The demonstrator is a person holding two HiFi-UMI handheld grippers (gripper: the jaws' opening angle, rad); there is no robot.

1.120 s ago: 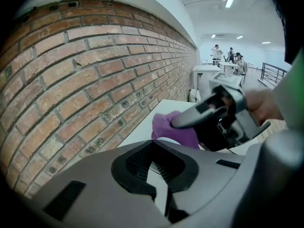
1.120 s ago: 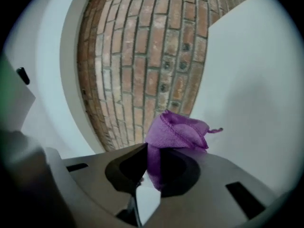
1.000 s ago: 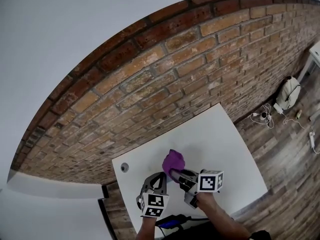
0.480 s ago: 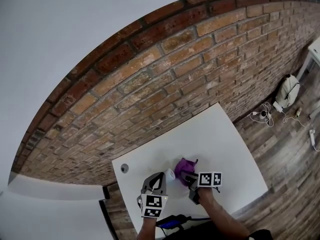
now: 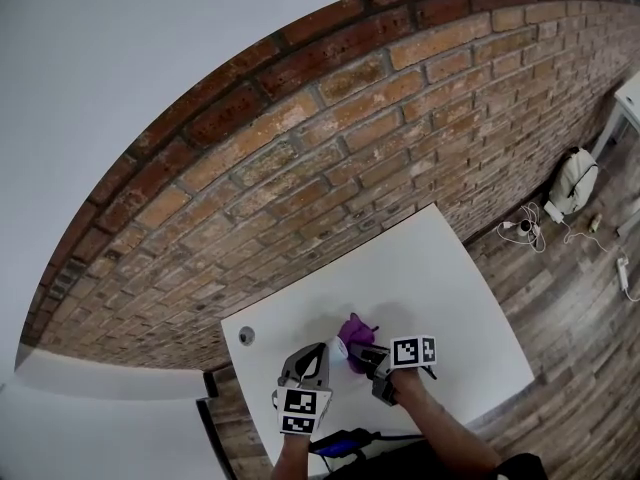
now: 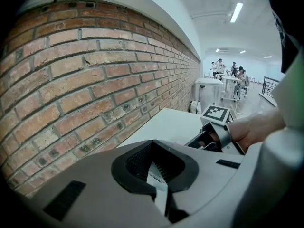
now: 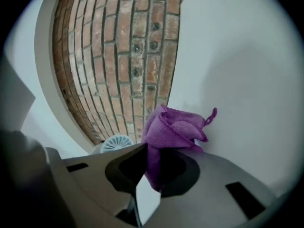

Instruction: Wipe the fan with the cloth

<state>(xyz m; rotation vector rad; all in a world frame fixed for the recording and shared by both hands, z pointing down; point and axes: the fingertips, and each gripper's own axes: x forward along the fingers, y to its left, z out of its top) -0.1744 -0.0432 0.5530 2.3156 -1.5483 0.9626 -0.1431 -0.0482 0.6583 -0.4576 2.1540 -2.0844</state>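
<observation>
just lowered: right tool (image 5: pixel 370 356) pinching the cloth (image 5: pixel 355 330), now beside the fan (image 5: pixel 337 347); left tool (image 6: pixel 154 170) fully closed; wiping likely next.

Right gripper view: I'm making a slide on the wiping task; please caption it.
Right gripper clamps a bunched purple cloth, a small white fan close beside it, white table and brick wall behind.

The purple cloth (image 7: pixel 173 132) looks soft, napped fabric; the white fan (image 7: pixel 116 143) smooth plastic; the table (image 5: pixel 420 268) smooth matt white; the wall (image 5: pixel 300 168) rough brick; the floor (image 5: pixel 570 308) wood-grained planks
</observation>
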